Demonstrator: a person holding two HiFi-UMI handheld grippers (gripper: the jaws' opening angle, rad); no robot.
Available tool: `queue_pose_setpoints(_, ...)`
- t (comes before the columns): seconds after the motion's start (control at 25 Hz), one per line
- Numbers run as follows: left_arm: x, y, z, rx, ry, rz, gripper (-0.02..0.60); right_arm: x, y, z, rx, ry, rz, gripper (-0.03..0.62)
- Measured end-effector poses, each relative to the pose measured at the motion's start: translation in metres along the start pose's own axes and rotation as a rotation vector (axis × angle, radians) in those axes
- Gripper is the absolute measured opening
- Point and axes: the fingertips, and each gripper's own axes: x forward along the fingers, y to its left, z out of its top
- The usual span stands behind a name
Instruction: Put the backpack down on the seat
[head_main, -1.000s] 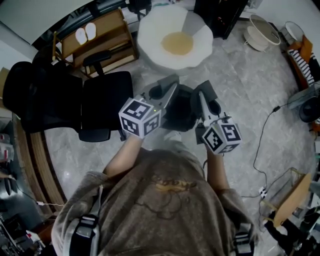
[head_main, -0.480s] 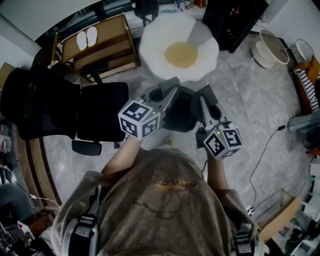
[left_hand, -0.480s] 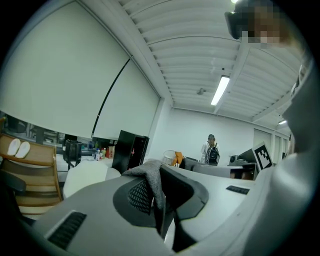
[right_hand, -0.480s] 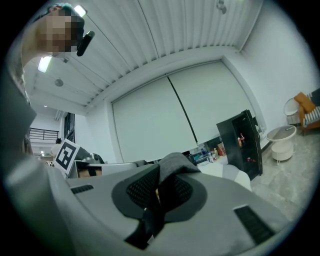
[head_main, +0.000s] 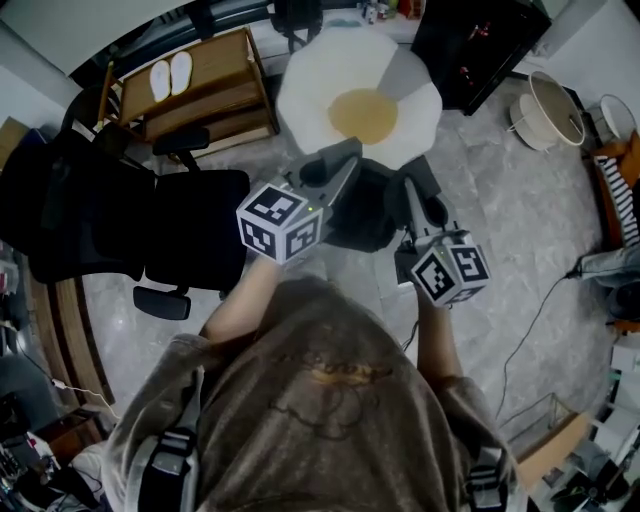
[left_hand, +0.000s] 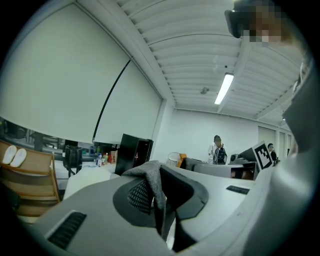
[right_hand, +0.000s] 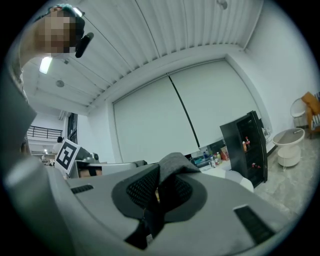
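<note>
carrying step, i'd say: the left gripper (head_main: 338, 168) and right gripper (head_main: 413, 190) each have fingers clamped narrow on the dark backpack (head_main: 362, 208), which hangs between them at the near edge of the white seat (head_main: 300, 90), so next it wants lowering squarely onto that.

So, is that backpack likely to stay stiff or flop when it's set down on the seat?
Probably floppy: grey fabric of the backpack folds softly where the left gripper and right gripper pinch it. It hangs as a dark, sagging lump between them, so it may slump or tip over on the rounded seat.
</note>
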Motion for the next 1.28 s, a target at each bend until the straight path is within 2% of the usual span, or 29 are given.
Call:
queue_pose_setpoints(0.16, 0.024, 0.018, 0.002, 0.014, 0.008, -0.004, 0.028, 0.021, -0.020, 0.002, 0.006, -0.004, -0.012, 0.031)
queue_pose_setpoints(0.36, 0.058, 0.044, -0.001, -0.007, 0.014, -0.013, 0.028, 0.050, -0.049, -0.001, 0.018, 0.002, -0.026, 0.030)
queue_pose_setpoints(0.84, 0.146, 0.113, 0.007, -0.043, 0.044, -0.045, 0.028, 0.132, -0.111, 0.007, 0.042, 0.024, 0.014, 0.029)
queue_pose_setpoints(1.04, 0.187, 0.150, 0.020, -0.070, 0.070, -0.061, 0.028, 0.176, -0.140, 0.015, 0.057, 0.045, 0.009, 0.031)
queue_pose_setpoints(1.28, 0.234, 0.199, 0.041, -0.060, 0.075, -0.066, 0.028, 0.234, -0.174, 0.030, 0.078, 0.055, -0.007, 0.031)
